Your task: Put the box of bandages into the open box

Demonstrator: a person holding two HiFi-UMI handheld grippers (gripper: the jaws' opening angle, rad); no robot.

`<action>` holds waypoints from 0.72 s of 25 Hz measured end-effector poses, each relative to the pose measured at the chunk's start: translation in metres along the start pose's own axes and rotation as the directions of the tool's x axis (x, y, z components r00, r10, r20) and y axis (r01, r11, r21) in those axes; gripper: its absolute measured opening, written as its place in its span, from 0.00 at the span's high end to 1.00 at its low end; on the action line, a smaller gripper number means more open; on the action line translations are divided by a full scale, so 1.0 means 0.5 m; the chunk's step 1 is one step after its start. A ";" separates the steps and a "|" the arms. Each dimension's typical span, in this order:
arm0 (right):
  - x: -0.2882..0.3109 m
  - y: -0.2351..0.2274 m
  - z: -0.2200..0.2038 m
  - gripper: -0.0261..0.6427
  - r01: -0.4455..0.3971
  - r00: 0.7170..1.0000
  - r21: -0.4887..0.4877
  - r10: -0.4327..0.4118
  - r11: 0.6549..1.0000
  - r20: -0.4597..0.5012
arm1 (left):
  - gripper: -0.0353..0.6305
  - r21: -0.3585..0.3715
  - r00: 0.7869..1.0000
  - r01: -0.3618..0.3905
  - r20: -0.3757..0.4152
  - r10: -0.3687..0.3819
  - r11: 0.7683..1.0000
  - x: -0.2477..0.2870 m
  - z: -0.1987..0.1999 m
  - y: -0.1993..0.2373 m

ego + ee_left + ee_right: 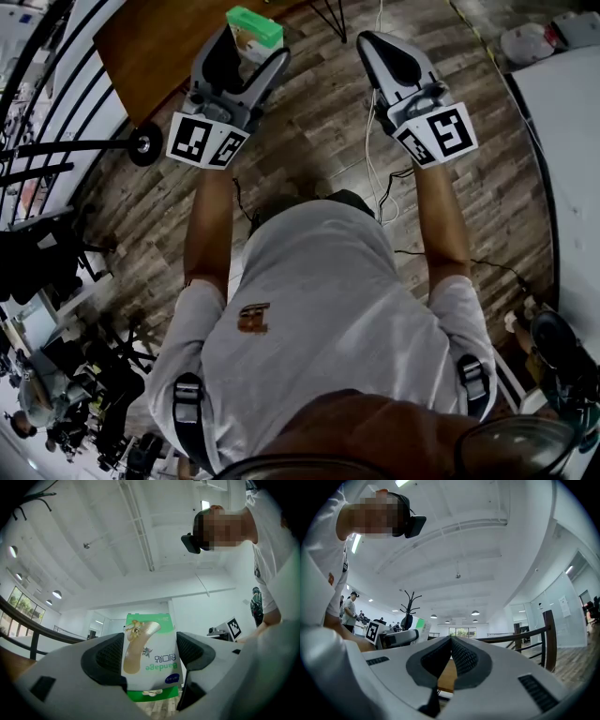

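Green-white bandage box (pixel 151 654) clamped in left claw (pixel 152 660).

Upper left: light grey moulded left hand-held gripper (pixel 251 54) with a white cube of black square markers (pixel 204 141). Upper right: matching right hand-held gripper (pixel 367 39) and its own marker cube (pixel 439 134); its black ribbed pads (pixel 464 658) fill the lower centre of the right gripper view. Centre: pale grey short-sleeved T-shirt (pixel 319 300) with a small orange-brown chest print (pixel 253 319). Lower left and right: dark shoulder straps with grey buckles (pixel 187 403). Upper right of the left gripper view: black head-worn camera unit (pixel 191 543).
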State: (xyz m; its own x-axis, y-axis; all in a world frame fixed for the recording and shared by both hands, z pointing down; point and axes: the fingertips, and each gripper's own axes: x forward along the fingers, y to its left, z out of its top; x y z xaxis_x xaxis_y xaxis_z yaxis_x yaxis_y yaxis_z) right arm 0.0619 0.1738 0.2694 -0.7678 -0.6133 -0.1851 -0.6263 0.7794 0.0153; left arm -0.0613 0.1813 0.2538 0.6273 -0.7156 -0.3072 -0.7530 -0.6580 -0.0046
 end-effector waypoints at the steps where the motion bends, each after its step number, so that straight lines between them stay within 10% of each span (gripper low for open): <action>1: -0.006 -0.009 -0.003 0.91 -0.001 1.000 0.001 0.001 1.000 -0.001 | 0.37 0.002 1.000 -0.003 -0.001 0.003 1.000 0.007 -0.005 -0.004; 18: -0.030 -0.066 -0.008 0.91 -0.013 1.000 0.000 0.013 1.000 0.001 | 0.37 0.022 1.000 -0.026 0.009 0.025 0.999 0.052 -0.017 -0.016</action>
State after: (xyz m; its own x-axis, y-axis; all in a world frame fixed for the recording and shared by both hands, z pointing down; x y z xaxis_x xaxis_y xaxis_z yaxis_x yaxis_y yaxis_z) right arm 0.0936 0.1571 0.2754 -0.7757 -0.6031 -0.1858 -0.6164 0.7872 0.0182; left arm -0.0371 0.1659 0.2537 0.6061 -0.7299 -0.3161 -0.7728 -0.6344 -0.0172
